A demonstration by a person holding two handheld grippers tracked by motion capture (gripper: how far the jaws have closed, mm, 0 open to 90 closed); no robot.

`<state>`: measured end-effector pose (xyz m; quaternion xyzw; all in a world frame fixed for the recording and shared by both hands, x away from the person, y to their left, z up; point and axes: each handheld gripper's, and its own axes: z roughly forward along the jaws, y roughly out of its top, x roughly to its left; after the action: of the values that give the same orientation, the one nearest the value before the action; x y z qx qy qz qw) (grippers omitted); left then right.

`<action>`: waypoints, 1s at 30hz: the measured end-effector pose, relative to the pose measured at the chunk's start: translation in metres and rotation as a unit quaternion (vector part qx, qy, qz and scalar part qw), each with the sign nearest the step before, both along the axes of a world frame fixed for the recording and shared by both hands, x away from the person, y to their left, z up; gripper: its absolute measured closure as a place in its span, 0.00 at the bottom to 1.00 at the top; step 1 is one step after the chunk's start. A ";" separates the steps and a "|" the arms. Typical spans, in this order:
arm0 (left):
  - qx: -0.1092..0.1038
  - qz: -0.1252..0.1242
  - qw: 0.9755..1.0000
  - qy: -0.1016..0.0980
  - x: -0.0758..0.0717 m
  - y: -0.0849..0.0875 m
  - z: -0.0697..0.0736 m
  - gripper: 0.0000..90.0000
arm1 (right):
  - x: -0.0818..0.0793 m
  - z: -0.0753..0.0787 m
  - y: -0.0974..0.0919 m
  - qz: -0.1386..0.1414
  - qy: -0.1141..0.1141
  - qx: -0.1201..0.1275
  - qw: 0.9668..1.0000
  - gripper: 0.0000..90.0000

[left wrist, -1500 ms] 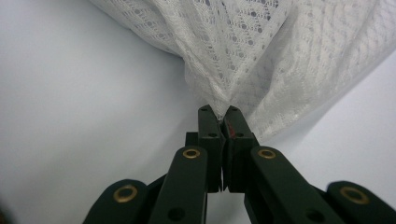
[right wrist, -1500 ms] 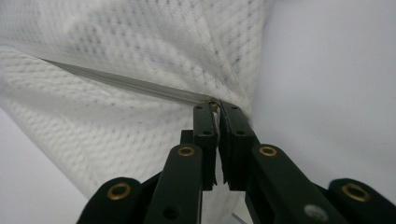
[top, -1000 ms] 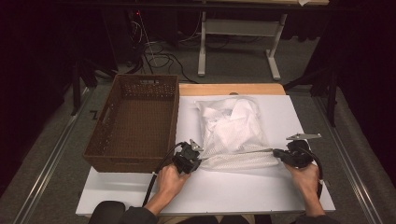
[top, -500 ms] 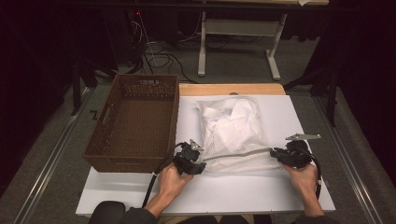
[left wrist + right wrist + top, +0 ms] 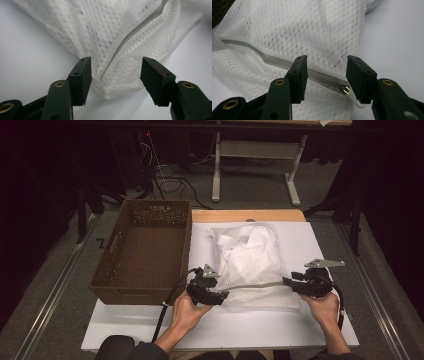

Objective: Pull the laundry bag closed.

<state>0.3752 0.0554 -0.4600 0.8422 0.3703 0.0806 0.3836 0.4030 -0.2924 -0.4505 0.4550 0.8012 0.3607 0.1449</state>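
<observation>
A white mesh bag (image 5: 250,262) with white cloth inside lies on the white table top (image 5: 325,240). Its grey zipper (image 5: 255,284) runs along the near edge between my two grippers. My left gripper (image 5: 222,296) hovers at the bag's left corner (image 5: 120,85). Its jaws have just been opening and stand apart on either side of that corner without pressing it (image 5: 116,72). My right gripper (image 5: 286,281) sits at the zipper's right end. Its jaws have also just been opening, and the brass zipper pull (image 5: 345,90) lies loose between them (image 5: 327,72).
A dark wicker basket (image 5: 145,250) with nothing in it stands on the table's left side, close to the bag and my left hand. Bare white table lies in front of the bag and to its right. Beyond the table are a wooden strip, cables and a desk frame.
Both grippers were shut on the zipper's ends and held it taut. Both have opened and let go, and the zipper has sagged onto the bag. My left hand has lifted a little.
</observation>
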 end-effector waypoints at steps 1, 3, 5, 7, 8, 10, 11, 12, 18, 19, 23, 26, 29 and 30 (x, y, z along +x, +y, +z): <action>0.001 -0.003 1.000 -0.002 0.000 -0.001 0.002 0.46 | 0.000 0.000 0.002 0.007 0.002 -0.005 1.000 0.58; 0.004 -0.009 1.000 -0.003 0.000 -0.004 0.005 0.46 | -0.001 0.001 0.006 0.017 0.007 -0.010 1.000 0.58; 0.004 -0.014 1.000 -0.005 -0.002 -0.005 0.007 0.46 | -0.004 0.003 0.009 0.028 0.007 -0.004 1.000 0.57; 0.004 -0.019 1.000 -0.005 -0.004 -0.006 0.008 0.46 | -0.008 0.004 0.012 0.034 0.006 0.003 0.999 0.57; 0.007 -0.022 1.000 -0.003 -0.006 -0.007 0.008 0.46 | -0.010 0.004 0.014 0.040 0.005 0.003 0.999 0.57; 0.010 -0.030 1.000 -0.002 -0.008 -0.009 0.009 0.46 | -0.014 0.005 0.018 0.050 0.002 0.007 0.999 0.57; 0.010 -0.032 0.999 0.000 -0.009 -0.010 0.009 0.46 | -0.016 0.005 0.021 0.054 0.003 0.009 0.998 0.56; 0.010 -0.034 0.999 0.002 -0.010 -0.010 0.009 0.46 | -0.018 0.006 0.023 0.057 0.003 0.008 0.998 0.55; 0.010 -0.041 0.999 0.000 -0.018 -0.011 0.009 0.47 | -0.030 0.004 0.040 0.066 -0.006 0.011 0.998 0.51; 0.009 -0.042 0.999 0.000 -0.019 -0.011 0.009 0.47 | -0.031 0.003 0.043 0.069 -0.005 0.010 0.998 0.51; 0.009 -0.043 0.999 0.002 -0.023 -0.010 0.005 0.47 | -0.036 -0.004 0.054 0.088 0.003 0.004 0.996 0.51; 0.006 -0.043 0.999 0.008 -0.024 -0.009 -0.001 0.47 | -0.037 -0.010 0.058 0.096 0.004 0.001 0.995 0.52; 0.006 -0.042 0.999 0.014 -0.024 -0.007 -0.006 0.47 | -0.040 -0.015 0.061 0.101 0.005 0.000 0.995 0.52; 0.007 -0.041 0.999 0.015 -0.023 -0.007 -0.008 0.47 | -0.040 -0.016 0.062 0.103 0.007 -0.002 0.995 0.52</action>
<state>0.3517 0.0486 -0.4676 0.8606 0.3405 0.0545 0.3748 0.3626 -0.2299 -0.4668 0.3722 0.8454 0.3691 0.1026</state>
